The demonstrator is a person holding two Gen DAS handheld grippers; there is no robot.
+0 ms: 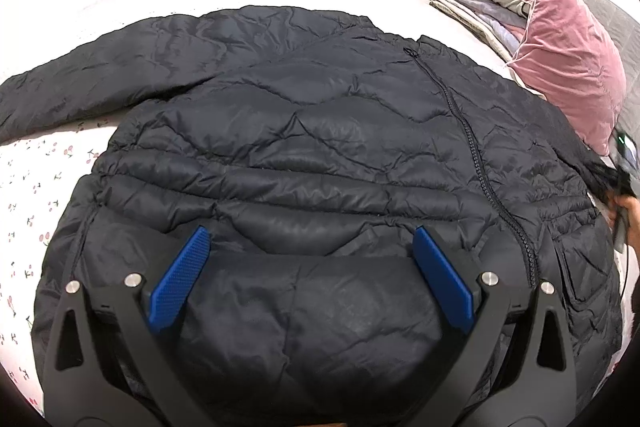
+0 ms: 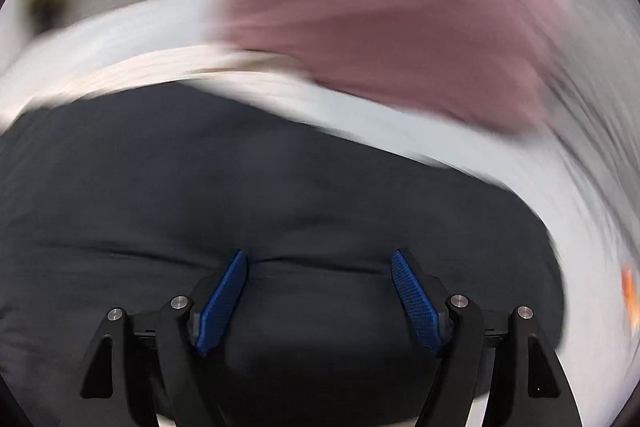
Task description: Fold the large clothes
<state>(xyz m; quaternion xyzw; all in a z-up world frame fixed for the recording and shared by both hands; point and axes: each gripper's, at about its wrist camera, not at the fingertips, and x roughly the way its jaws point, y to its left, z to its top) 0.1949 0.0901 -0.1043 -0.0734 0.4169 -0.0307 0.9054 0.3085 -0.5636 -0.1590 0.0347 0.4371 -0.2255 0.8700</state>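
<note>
Now: dark jacket flat on the bed, both claws spread above it

Largest is the bed (image 1: 100,15), covered with a white sheet that has small cherry prints on the left side. On it lies the dark quilted jacket (image 1: 320,147), front side up, zipper closed and running toward the right, one sleeve stretched out to the left. Beside the jacket's right shoulder stands a pink pillow (image 1: 568,59), and behind it is a pile of folded blankets (image 1: 476,7).

The left claw (image 1: 313,243) is spread wide over the lower part of the jacket and pinches nothing. The right claw (image 2: 320,265) is also spread over dark cloth; its view is strongly blurred, and no cloth is pinched between its blue pads (image 2: 224,303).
</note>
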